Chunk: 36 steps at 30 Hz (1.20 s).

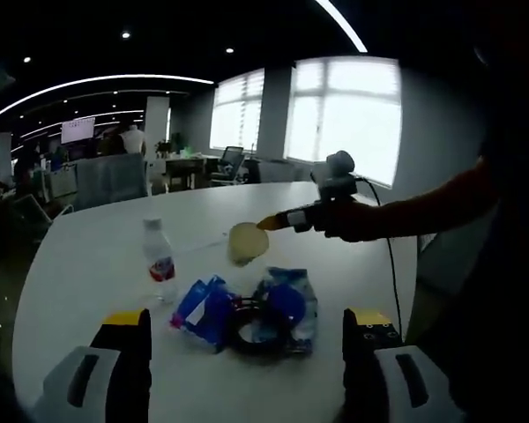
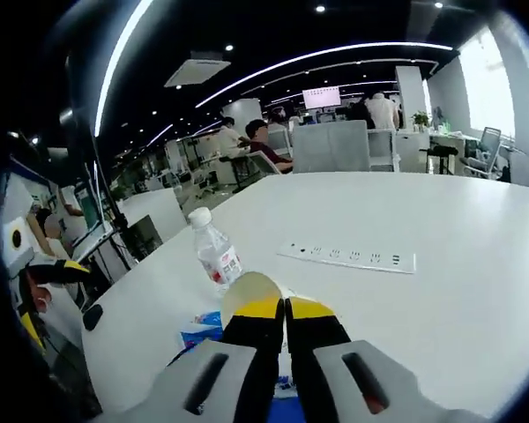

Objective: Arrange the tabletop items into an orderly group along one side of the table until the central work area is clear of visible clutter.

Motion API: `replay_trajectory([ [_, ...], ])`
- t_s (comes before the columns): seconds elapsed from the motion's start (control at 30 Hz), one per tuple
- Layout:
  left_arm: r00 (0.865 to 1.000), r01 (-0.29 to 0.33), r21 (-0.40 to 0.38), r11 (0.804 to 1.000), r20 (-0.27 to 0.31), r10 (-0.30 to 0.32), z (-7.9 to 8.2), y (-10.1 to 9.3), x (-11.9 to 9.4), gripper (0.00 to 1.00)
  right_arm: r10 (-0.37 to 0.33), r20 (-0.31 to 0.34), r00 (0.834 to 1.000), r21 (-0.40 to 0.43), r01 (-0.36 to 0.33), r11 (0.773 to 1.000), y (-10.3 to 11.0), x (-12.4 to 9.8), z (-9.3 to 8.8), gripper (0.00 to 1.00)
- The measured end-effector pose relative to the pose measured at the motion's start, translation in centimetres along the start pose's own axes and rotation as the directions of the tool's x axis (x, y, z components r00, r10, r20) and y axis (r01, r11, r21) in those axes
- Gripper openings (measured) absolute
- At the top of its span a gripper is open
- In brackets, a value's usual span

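Hanging above the white table [image 1: 97, 256], a pale yellowish cup-like item [image 1: 245, 242] is pinched at its rim by the right claw [image 1: 269, 223], seen in the left gripper view reaching in from the right with a person's hand [image 1: 353, 220] and red sleeve [image 1: 450, 201] behind it. In the right gripper view the same claw [image 2: 285, 308] has its yellow-tipped jaws pressed together on the rim of that item [image 2: 249, 289], which sits just ahead of the tips; whether anything is inside it cannot be told.

Below the lifted item, in the left gripper view, a cluster of things lies on the table: a small clear water bottle [image 1: 160, 257] standing upright with a white cap and a red-and-white label, a blue-and-white packet [image 1: 202, 310] beside it, a dark ring-shaped object [image 1: 247, 326], and a second blue packet [image 1: 288, 304] touching the ring. The bottle [image 2: 215, 249] also stands upright in the right gripper view, left of the jaws, with a blue-and-white packet [image 2: 197, 333] near it.

The left claw [image 1: 247, 352] is wide apart, its two yellow-tipped jaws flanking the cluster and holding nothing.

A white power strip [image 2: 348, 256] lies flat on the table farther out. The room is an open office with bright windows [image 1: 344, 115], curved ceiling light strips [image 2: 326, 55], grey chairs [image 2: 331, 145], a wall screen [image 2: 322, 96] and seated people [image 2: 260, 141] at distant desks.
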<state>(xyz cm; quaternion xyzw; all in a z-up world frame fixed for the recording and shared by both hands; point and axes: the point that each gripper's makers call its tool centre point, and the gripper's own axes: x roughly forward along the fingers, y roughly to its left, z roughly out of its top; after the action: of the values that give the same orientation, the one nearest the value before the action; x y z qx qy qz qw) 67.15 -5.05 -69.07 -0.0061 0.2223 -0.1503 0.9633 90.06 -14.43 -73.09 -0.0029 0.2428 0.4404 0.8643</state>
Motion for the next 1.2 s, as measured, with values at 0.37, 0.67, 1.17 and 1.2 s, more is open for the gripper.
replay_trajectory([
  [0.37, 1.000, -0.010, 0.005, 1.000, -0.003, 0.010, 0.1, 0.4, -0.2, 0.89, 0.012, 0.002, 1.000, 0.086, -0.013, 0.996, 1.5, 2.8, 1.6, 0.00],
  [0.67, 1.000, -0.013, 0.000, 1.000, 0.005, 0.013, 0.2, 0.9, -0.2, 0.89, -0.002, -0.010, 1.000, 0.135, 0.003, 0.991, 1.7, 5.2, 1.6, 0.00],
  [1.17, 1.000, -0.018, -0.008, 1.000, -0.005, 0.018, 0.2, 1.8, 0.0, 0.89, -0.003, -0.067, 0.998, 0.247, 0.019, 0.969, 2.4, 8.9, 1.0, 0.00],
  [1.2, 1.000, -0.018, -0.008, 1.000, -0.005, 0.018, 0.2, 1.8, -0.1, 0.89, -0.005, -0.073, 0.997, 0.255, 0.023, 0.967, 2.5, 8.8, 0.9, 0.00],
])
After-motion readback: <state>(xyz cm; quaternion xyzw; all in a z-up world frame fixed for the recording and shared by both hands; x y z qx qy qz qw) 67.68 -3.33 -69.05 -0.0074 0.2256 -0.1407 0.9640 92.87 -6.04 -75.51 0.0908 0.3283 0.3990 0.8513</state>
